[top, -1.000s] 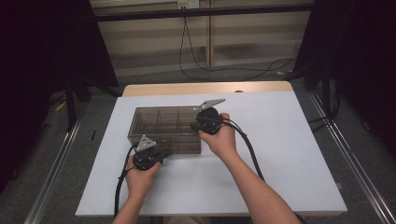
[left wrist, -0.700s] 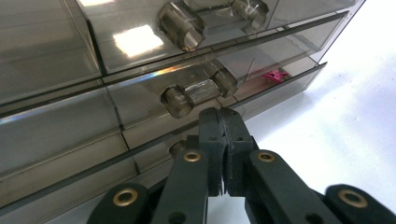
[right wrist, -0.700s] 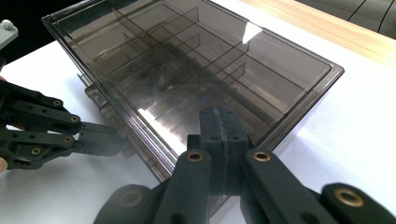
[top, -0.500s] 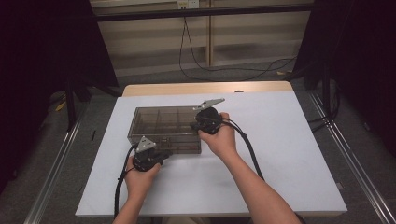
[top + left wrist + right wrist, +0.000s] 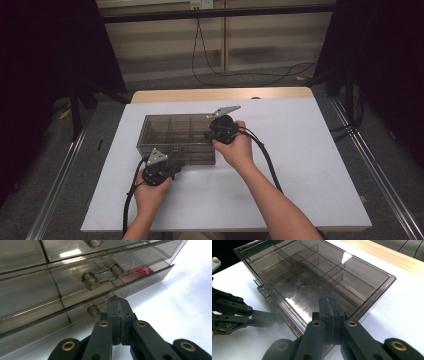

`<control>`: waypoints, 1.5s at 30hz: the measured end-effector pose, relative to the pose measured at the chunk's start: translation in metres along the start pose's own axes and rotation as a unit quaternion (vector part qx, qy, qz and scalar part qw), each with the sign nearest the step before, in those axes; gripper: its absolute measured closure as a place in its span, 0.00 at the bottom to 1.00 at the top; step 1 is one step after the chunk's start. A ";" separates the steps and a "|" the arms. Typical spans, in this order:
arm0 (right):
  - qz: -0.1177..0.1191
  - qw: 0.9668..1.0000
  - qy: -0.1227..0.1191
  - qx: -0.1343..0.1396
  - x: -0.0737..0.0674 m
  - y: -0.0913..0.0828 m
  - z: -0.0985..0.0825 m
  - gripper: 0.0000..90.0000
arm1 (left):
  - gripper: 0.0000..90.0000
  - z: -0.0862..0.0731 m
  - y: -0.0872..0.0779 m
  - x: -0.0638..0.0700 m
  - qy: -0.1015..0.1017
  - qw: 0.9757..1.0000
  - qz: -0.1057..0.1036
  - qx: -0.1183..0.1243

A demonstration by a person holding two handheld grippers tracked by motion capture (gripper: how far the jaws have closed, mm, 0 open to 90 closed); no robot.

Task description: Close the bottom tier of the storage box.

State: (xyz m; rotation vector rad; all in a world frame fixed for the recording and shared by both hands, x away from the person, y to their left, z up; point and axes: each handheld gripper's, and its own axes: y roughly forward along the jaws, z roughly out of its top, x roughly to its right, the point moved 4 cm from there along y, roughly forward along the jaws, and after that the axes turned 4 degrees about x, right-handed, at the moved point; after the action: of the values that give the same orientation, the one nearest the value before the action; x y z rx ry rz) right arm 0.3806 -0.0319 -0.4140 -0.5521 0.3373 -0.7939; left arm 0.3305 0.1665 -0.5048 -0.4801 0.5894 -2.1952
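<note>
A smoked clear plastic drawer box (image 5: pixel 175 135) lies on the white table (image 5: pixel 310 165). My left gripper (image 5: pixel 176 169) is at the box's near front face, jaws shut with nothing between them. In the left gripper view its tips (image 5: pixel 117 300) sit just right of a small round drawer knob (image 5: pixel 93 310), below two more knobs (image 5: pixel 90 281). A pink item (image 5: pixel 145 271) shows inside a drawer. My right gripper (image 5: pixel 207 135) is shut and its tips (image 5: pixel 329 301) rest against the box's top near the right edge. The left gripper (image 5: pixel 270 318) also appears in the right gripper view.
The box's top panel (image 5: pixel 317 275) reveals several divided compartments underneath. A wooden strip (image 5: pixel 220 94) runs along the table's far edge. Black cables (image 5: pixel 265 155) trail from both grippers toward the person. Metal rails (image 5: pixel 370 165) flank the table.
</note>
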 end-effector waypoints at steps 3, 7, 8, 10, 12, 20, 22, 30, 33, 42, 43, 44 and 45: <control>0.001 1.000 0.000 0.003 0.000 0.000 0.000 1.00 | 1.00 0.000 0.001 -0.001 -0.003 1.000 -0.001 0.000; 0.000 1.000 0.001 0.005 0.000 0.000 0.000 1.00 | 0.99 0.000 0.003 -0.002 -0.005 1.000 0.000 0.003; 0.000 1.000 0.002 0.005 0.000 0.001 0.000 1.00 | 0.99 0.000 0.003 -0.002 -0.005 1.000 0.000 0.003; 0.000 1.000 0.002 0.005 0.000 0.001 0.000 1.00 | 1.00 0.001 0.004 -0.003 -0.006 1.000 -0.001 0.005; -0.001 1.000 0.003 0.005 0.001 0.001 0.000 1.00 | 1.00 0.001 0.005 -0.003 -0.007 1.000 0.000 0.005; -0.001 1.000 0.007 0.005 0.001 0.000 -0.001 1.00 | 1.00 0.002 0.006 -0.004 -0.012 1.000 0.001 0.009; 0.000 1.000 0.008 0.005 0.001 0.000 -0.001 1.00 | 1.00 0.002 0.006 -0.004 -0.013 1.000 0.002 0.011; 0.000 1.000 0.008 0.005 0.001 0.001 0.000 1.00 | 1.00 0.004 0.007 -0.005 -0.014 1.000 -0.001 0.014; -0.001 1.000 0.006 0.006 0.001 0.001 0.000 1.00 | 1.00 0.004 0.007 -0.005 -0.014 1.000 -0.003 0.014; -0.004 1.000 0.005 0.008 0.001 0.002 0.000 1.00 | 0.96 0.005 0.007 -0.004 -0.015 1.000 -0.002 0.015; -0.004 1.000 0.005 0.009 0.001 0.002 0.000 1.00 | 0.95 0.005 0.007 -0.004 -0.015 1.000 -0.002 0.015; -0.004 1.000 0.005 0.009 0.001 0.002 0.000 1.00 | 0.94 0.005 0.006 -0.004 -0.015 1.000 -0.002 0.014; -0.005 1.000 0.005 0.009 0.001 0.002 0.000 1.00 | 0.94 0.004 0.006 -0.004 -0.016 1.000 -0.003 0.013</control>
State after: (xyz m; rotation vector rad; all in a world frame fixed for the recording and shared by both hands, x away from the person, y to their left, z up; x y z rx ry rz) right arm 0.3822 -0.0313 -0.4151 -0.5334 0.3354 -0.8095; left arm 0.3386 0.1649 -0.5051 -0.5027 0.5433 -2.1932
